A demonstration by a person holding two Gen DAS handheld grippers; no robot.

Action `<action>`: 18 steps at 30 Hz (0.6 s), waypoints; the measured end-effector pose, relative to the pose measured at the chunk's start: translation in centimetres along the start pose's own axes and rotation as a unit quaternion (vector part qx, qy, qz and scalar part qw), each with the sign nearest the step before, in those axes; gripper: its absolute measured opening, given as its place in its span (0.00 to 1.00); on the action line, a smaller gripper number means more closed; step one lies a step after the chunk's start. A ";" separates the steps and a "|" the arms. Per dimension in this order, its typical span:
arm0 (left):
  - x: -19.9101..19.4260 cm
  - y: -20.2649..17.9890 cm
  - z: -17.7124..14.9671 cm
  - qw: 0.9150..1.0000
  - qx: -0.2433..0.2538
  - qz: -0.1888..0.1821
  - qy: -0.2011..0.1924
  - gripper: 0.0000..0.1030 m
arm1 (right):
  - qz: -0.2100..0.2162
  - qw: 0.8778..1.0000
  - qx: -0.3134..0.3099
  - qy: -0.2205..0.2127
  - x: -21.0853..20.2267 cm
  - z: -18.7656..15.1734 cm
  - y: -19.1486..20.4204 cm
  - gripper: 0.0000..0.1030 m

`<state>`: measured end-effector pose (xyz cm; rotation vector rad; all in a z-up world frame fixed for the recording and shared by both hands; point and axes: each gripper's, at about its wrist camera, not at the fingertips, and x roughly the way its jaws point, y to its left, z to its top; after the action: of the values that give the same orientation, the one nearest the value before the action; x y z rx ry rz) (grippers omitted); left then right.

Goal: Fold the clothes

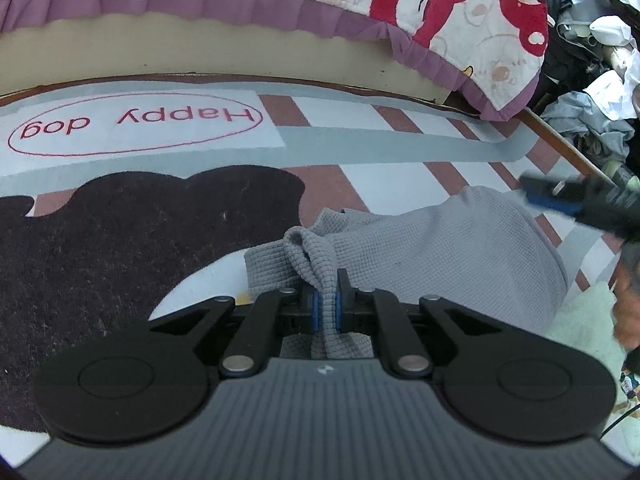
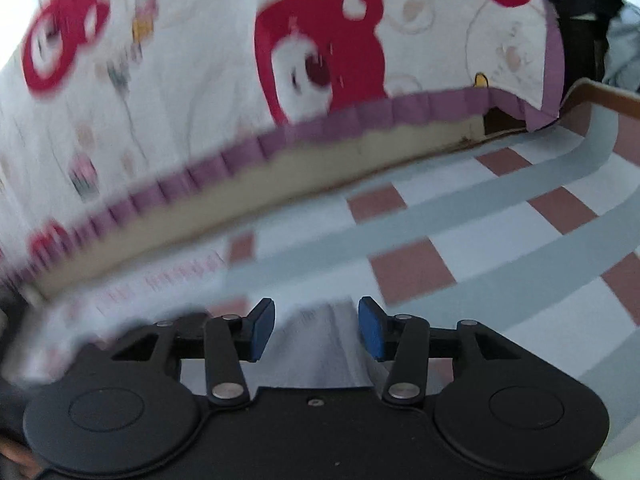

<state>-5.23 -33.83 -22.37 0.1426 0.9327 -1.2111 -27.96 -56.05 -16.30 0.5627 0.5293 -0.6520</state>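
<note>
A grey waffle-knit garment [image 1: 440, 252] lies bunched on the patterned rug [image 1: 360, 144]. My left gripper [image 1: 327, 306] is shut on a gathered fold of the garment, which runs up between its blue pads. My right gripper [image 2: 316, 330] is open, with its blue pads apart, just above the rug; a blurred pale grey strip of cloth [image 2: 324, 356] shows between and below its fingers. The right gripper also shows in the left wrist view [image 1: 560, 196], blurred, at the far right edge of the garment.
The rug [image 2: 500, 240] has grey stripes, red-brown squares, a dark bear shape [image 1: 120, 248] and a "Happy dog" oval. A bed with a bear-print quilt [image 2: 320, 60] and purple frill runs along the far side. A pile of clothes [image 1: 592, 80] lies at the far right.
</note>
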 end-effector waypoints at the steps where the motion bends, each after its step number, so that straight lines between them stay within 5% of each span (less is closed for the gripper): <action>1: 0.0 0.1 0.0 1.000 -0.003 -0.002 0.001 0.07 | -0.016 1.000 -0.012 0.011 0.5 -0.3 0.1 0.50; 10: 0.6 0.5 0.4 1.000 -0.008 -0.017 0.019 0.08 | -0.105 0.994 -0.017 0.011 0.7 -2.1 -2.3 0.50; 13: 0.8 0.8 0.7 0.999 -0.008 -0.015 0.027 0.11 | -0.231 0.973 -0.002 -0.001 -1.3 -2.4 -3.9 0.49; 15: -0.6 1.4 1.3 1.000 -0.023 -0.006 -0.001 0.13 | -0.188 0.977 0.097 -0.001 -3.6 -3.2 -5.8 0.52; 18: -2.6 2.1 2.3 0.998 -0.045 0.008 -0.044 0.25 | -0.119 0.963 0.242 0.000 -7.0 -4.5 -8.6 0.53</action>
<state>-2.32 -32.34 -19.90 0.0256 0.9062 -1.1491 -39.75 -56.02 -17.94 0.9670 0.4398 -1.0215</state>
